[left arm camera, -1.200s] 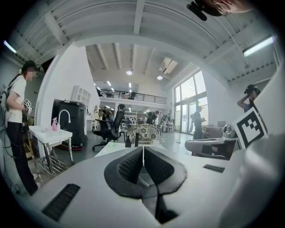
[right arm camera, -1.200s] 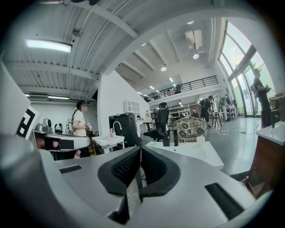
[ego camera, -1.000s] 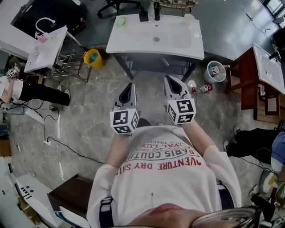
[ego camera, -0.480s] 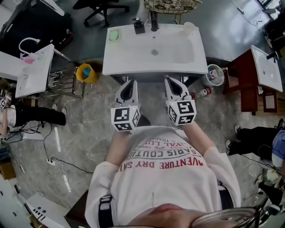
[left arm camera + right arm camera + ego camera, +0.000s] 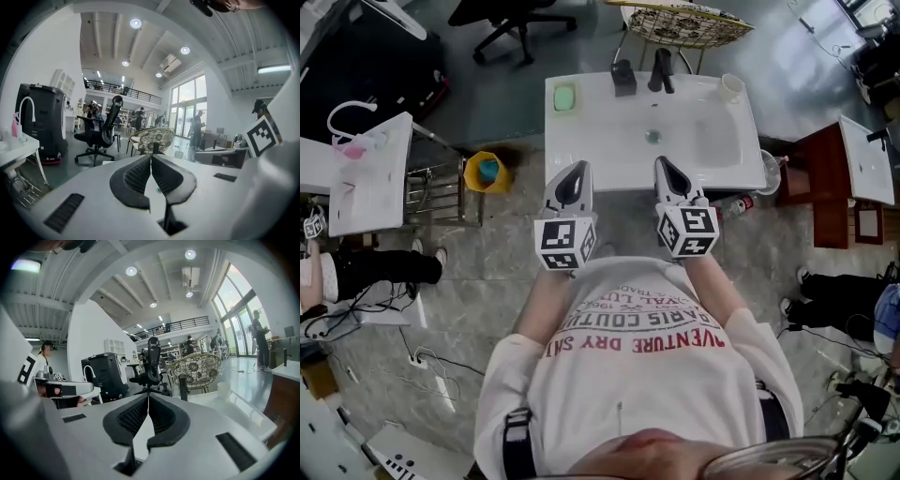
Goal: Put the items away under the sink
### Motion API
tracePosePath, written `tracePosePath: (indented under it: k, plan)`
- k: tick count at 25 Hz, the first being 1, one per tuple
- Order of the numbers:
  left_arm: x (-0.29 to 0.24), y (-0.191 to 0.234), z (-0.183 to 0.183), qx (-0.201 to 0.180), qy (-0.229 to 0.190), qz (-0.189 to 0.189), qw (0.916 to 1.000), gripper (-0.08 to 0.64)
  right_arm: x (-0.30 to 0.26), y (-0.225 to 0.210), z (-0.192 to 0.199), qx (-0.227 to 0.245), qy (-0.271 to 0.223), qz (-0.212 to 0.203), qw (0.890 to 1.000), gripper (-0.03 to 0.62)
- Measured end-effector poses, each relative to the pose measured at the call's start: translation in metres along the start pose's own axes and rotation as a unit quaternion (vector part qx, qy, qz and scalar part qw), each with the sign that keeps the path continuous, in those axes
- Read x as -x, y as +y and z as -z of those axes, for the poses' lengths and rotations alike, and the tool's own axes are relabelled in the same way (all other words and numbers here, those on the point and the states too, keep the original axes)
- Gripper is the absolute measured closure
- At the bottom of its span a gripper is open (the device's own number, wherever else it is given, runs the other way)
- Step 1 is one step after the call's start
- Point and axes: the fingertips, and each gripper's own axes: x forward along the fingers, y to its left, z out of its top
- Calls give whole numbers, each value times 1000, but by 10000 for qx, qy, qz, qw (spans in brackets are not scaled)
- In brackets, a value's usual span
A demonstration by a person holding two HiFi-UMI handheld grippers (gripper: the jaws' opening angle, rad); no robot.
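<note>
White is the colour of the sink (image 5: 694, 141), a flat top with a wide bowl and a small round drain (image 5: 652, 137) in the middle. It stands on the grey stone floor right in front of the person.

On its back edge sit four things. A green soap pad (image 5: 565, 97) is at the back left corner. A dark little box (image 5: 623, 77) sits beside the dark tap (image 5: 663, 67). A pale cup (image 5: 731, 87) stands upright at the back right corner.

On the floor by the sink's front right corner lies a small bottle (image 5: 739, 204) with some red on it.

The left gripper (image 5: 577, 168) has its two black jaws pressed together at the tips, with nothing between them. The right gripper (image 5: 661, 162) is the same, jaws together and holding nothing. Both point at the sink, side by side, with their tips over its front edge. Each one has a cube with black and white squares at the back, near the person's hands.

A yellow bin (image 5: 474, 178) stands on the floor to the left of the sink, and something blue (image 5: 489, 170) lies inside it. I can't see what is in the cup. A round white tub (image 5: 770, 172) peeks out by the sink's right side, mostly hidden, so I can't see into it.

Behind the sink is a wicker chair (image 5: 684, 23).
</note>
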Motion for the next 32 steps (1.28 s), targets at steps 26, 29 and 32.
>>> tracePosePath:
  k: [26,29,32]
  plan:
    - [-167,120,22,299,532,-438,9972,532,-259,-49,18,133,499,-156,9985,305]
    - [-180,125,31,348,596,-536,9962,532,-286,-58,30,345,303,-18,9989,243]
    - [-198,130,47,428,762,-542,9947,532,-315,-69,51,533,455,179,9974,210]
